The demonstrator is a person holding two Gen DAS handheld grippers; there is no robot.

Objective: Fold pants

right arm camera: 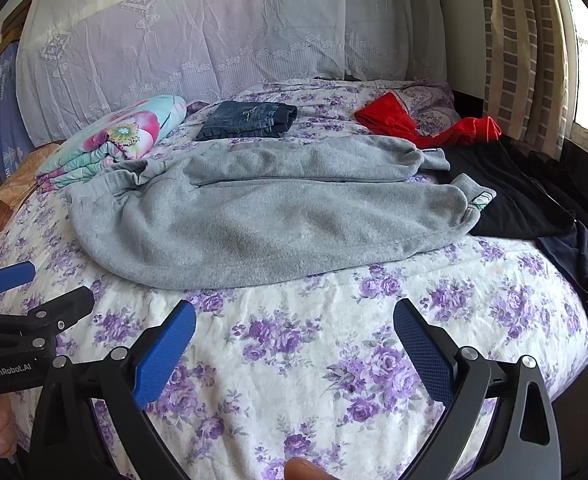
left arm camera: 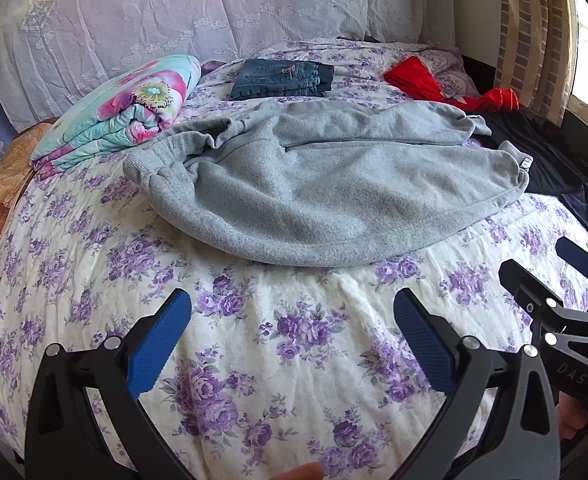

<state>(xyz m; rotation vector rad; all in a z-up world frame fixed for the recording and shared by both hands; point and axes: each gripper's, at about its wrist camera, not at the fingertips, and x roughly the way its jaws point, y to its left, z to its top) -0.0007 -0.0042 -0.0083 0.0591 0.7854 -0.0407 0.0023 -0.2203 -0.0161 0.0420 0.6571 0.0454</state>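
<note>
Blue fingers of the left gripper spread wide, holding nothing, poised above bare floral bedspread. Same for the right gripper: pads wide apart, empty, hovering near the bed's front edge. Ahead, well clear of both, grey sweatpants laid lengthwise across the bed, legs side by side, waistband bunched at left, cuffs at right, resting against a black garment. Probably spread flat ready for a first fold, not yet begun. Behind, folded jeans, apparently done already and set aside; a rolled floral quilt and red clothing flanking.
</note>
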